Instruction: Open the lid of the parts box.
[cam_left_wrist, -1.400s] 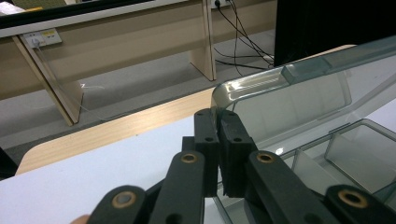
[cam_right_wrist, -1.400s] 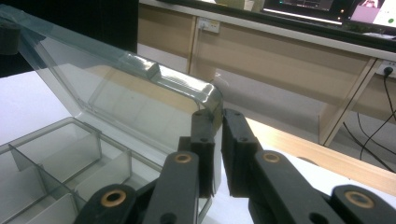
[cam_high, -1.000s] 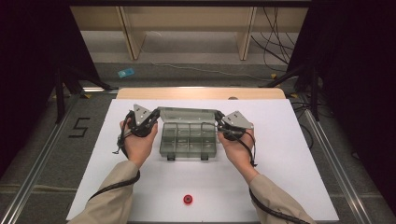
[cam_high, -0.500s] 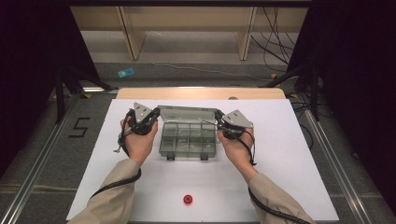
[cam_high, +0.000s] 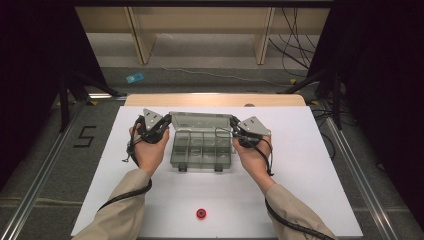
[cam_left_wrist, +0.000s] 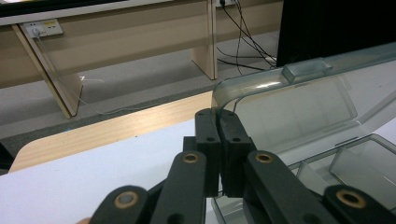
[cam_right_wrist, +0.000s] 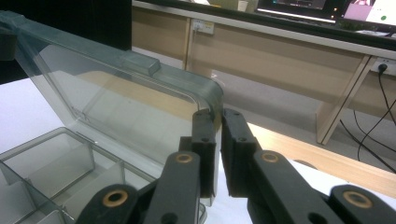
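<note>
A clear grey plastic compartment box (cam_high: 202, 149) sits in the middle of the white surface (cam_high: 310, 170), its hinged transparent lid (cam_high: 200, 121) swung open and standing up at the far side. The person works it from both ends at once. The left gripper (cam_high: 165, 121), held in the left hand (cam_high: 149, 150), has its black jaws pressed narrowly together on the lid's left rounded corner; in the left gripper view that gripper (cam_left_wrist: 218, 123) pinches the thin edge of the lid (cam_left_wrist: 299, 102) right at the bend, with the box's divided compartments (cam_left_wrist: 355, 161) visible below and to the right. The right gripper (cam_high: 234, 125), held in the right hand (cam_high: 252, 157), does the same at the opposite corner: in the right gripper view it (cam_right_wrist: 218, 122) clamps the rim of the lid (cam_right_wrist: 121, 93) where it curves, its jaws all but closed with just the plastic edge between them, and the compartments (cam_right_wrist: 51, 172) lie empty to the lower left. A small raised latch tab (cam_right_wrist: 141, 63) sits on the lid's top edge. Near the front edge of the surface, well apart from the box, lies a small red round object (cam_high: 201, 213). Beyond the surface runs a pale wooden strip (cam_high: 215, 99), then grey floor (cam_high: 200, 75) with cables.
</note>
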